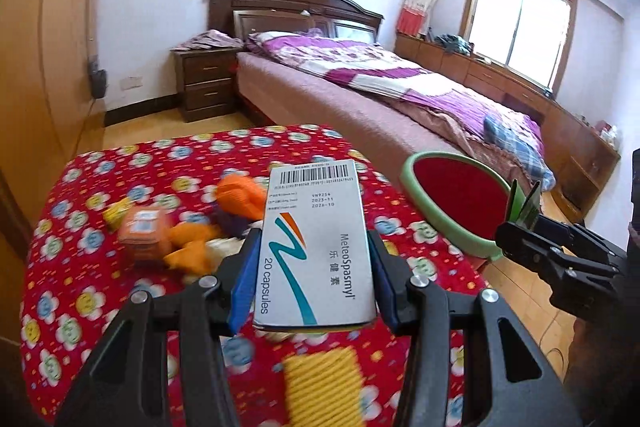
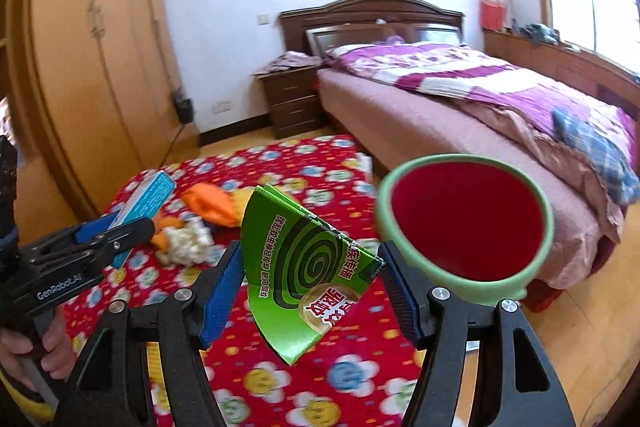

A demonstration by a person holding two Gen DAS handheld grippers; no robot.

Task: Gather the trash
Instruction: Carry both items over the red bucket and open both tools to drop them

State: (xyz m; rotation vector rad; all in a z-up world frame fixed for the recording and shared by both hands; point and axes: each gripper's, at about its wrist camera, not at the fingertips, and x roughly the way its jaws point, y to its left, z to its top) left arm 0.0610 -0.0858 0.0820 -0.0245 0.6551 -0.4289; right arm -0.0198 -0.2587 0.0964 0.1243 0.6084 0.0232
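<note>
Both claws loaded — left gripper (image 1: 314,267) clamps capsule box (image 1: 316,243), right gripper (image 2: 312,283) clamps green carton (image 2: 300,267). Next, I'd judge: carry to bin (image 2: 464,283) off the table's (image 2: 360,379) right edge — release inside rim.

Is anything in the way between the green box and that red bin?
Nothing visible blocks it. The right gripper holds the flattened green box in the air, and the red bin with its green rim sits open just to its right, beside the table.

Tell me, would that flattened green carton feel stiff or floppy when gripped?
Probably floppy: the green carton is bent into a fold between the right hand-held gripper pads. Likely light, being thin flattened card. It may slip, as it hangs tilted in the grip.
</note>
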